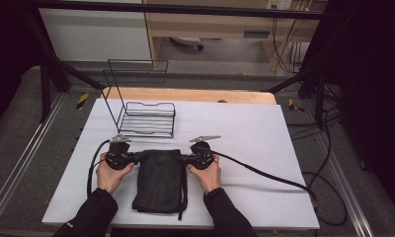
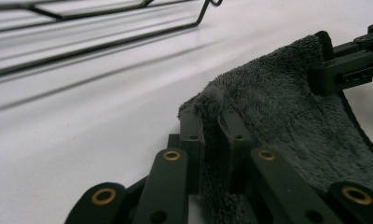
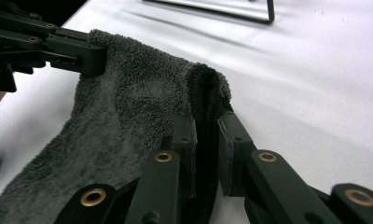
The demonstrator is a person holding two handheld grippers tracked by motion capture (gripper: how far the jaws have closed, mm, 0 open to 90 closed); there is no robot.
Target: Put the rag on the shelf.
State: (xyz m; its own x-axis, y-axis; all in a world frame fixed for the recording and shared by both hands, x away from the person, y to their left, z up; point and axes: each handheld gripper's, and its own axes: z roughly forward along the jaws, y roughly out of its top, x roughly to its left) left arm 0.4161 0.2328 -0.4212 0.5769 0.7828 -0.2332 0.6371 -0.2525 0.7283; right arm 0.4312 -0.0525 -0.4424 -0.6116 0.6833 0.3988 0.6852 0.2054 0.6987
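Note:
A dark grey folded towel [image 1: 158, 180] lies on the white tabletop [image 1: 245, 128] near the front edge. My left gripper [image 1: 140, 158] is shut on the towel's far left corner; in the left gripper view the pile [image 2: 287, 107] is pinched between the two jaws of that gripper [image 2: 211, 119]. My right gripper [image 1: 181, 158] is shut on the far right corner. In the right gripper view a fold of towel [image 3: 128, 102] is clamped in its jaws [image 3: 205, 116]. Each gripper view also shows the other gripper [image 2: 343, 70] [image 3: 77, 53] biting the opposite corner.
A black wire rack [image 1: 146, 118] stands on the table just beyond the towel, a little to the left. A cable [image 1: 264, 173] trails from the right gripper across the table toward the right edge. A wooden strip [image 1: 195, 95] borders the table's far side.

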